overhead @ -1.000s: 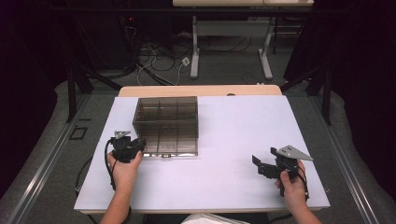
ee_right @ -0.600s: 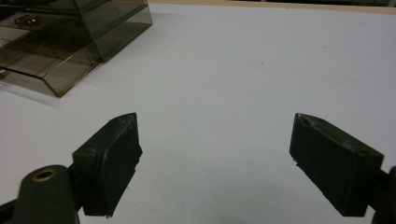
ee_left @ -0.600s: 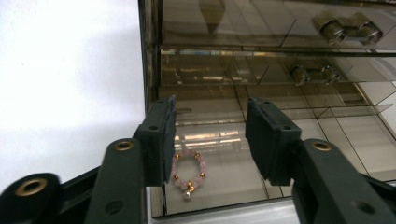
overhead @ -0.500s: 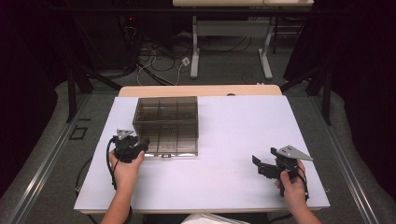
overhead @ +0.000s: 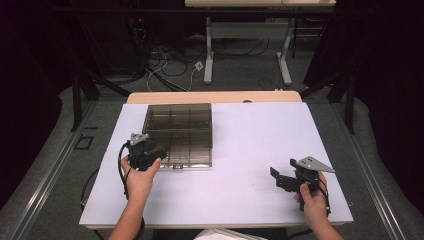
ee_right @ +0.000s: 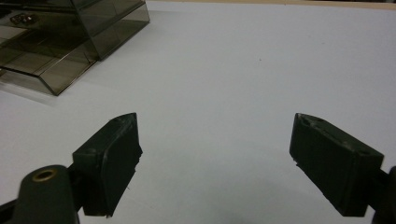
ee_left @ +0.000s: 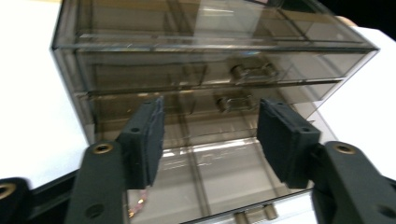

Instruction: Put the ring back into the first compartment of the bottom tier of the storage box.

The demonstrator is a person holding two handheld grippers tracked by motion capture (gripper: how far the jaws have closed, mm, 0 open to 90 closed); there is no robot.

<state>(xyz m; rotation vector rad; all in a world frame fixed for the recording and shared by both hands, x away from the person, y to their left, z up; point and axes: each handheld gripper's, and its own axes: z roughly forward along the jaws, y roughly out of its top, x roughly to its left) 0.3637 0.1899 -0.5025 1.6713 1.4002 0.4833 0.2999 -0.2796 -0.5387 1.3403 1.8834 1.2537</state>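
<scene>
Two claws are in play, and the action sits at the smoked drawer box (overhead: 179, 134) on the white surface (overhead: 250, 150). The left claw (overhead: 156, 149) is right up against the box's near left corner, jaws spread wide and holding nothing. From the left gripper view, the box (ee_left: 205, 65) stands just ahead, with a lower drawer (ee_left: 205, 182) already standing out from the box front, running between the left claw's pads (ee_left: 148, 135) and under them. Small metal handles (ee_left: 252, 71) glint on the drawer fronts above.

Over on the far side from the box, the right claw (overhead: 286, 179) rests low, well apart from it, jaws wide and empty too.

Judging by this, the step is getting a hold on a drawer front. To do it well, the left claw should line up square with a handle, come in level, and pinch the pull itself rather than the slick wall. The box looks light, so a straight, gentle tug beats a jerk; the right claw could steady the box.
</scene>
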